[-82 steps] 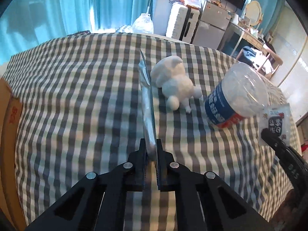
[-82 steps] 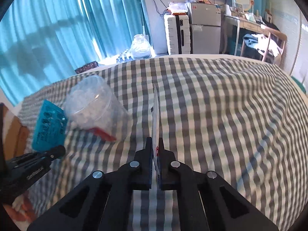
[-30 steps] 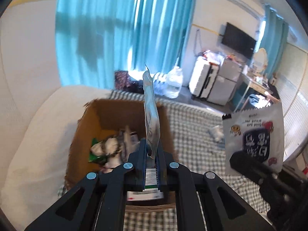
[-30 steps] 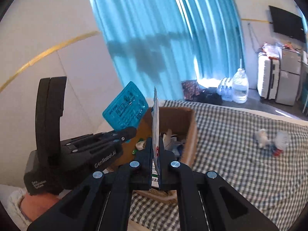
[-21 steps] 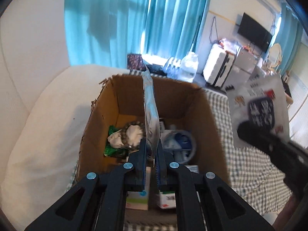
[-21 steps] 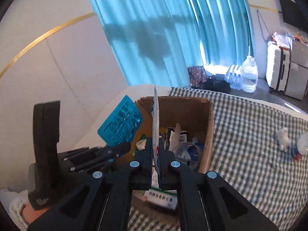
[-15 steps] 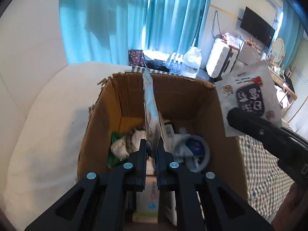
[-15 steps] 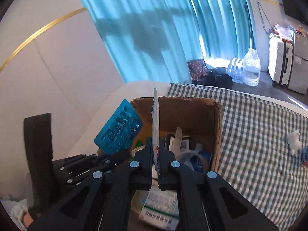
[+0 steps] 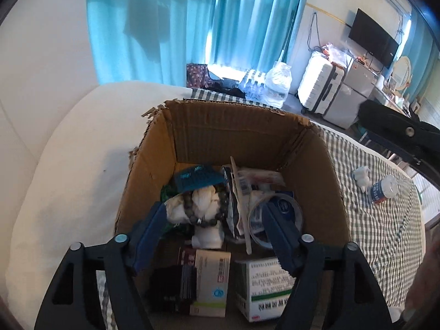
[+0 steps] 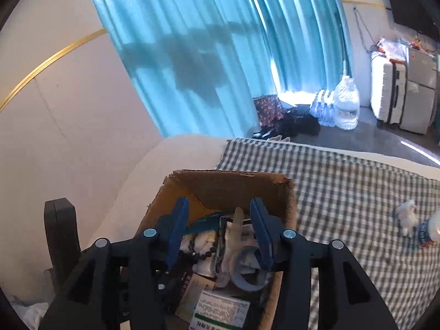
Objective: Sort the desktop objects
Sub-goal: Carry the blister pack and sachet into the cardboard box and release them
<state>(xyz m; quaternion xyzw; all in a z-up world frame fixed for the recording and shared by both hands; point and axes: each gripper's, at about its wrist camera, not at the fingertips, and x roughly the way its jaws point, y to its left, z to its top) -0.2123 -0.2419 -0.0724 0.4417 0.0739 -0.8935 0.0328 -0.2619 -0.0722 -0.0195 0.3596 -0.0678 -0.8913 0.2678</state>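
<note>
A brown cardboard box (image 9: 228, 134) (image 10: 220, 184) stands at the edge of the checked cloth. It holds a teal blister pack (image 9: 198, 178), a snack packet (image 9: 239, 192), a tape roll (image 9: 277, 214), a bead bracelet on white tissue (image 9: 206, 206) and medicine boxes (image 9: 264, 286). My left gripper (image 9: 214, 220) is open and empty above the box. My right gripper (image 10: 220, 225) is open and empty above the box too. A white plush toy (image 9: 361, 176) (image 10: 407, 217) and a plastic bottle (image 9: 382, 189) lie on the checked cloth.
A cream cushioned surface (image 9: 68, 151) lies left of the box. The checked cloth (image 10: 357, 192) spreads to the right. Teal curtains (image 10: 206, 55), a water jug (image 10: 346, 104) and a white suitcase (image 9: 319, 82) stand behind. The other gripper's body (image 9: 398, 137) shows at right.
Both grippers have opened over the box. The teal blister pack and the snack packet have left the jaws and now lie inside the box.
</note>
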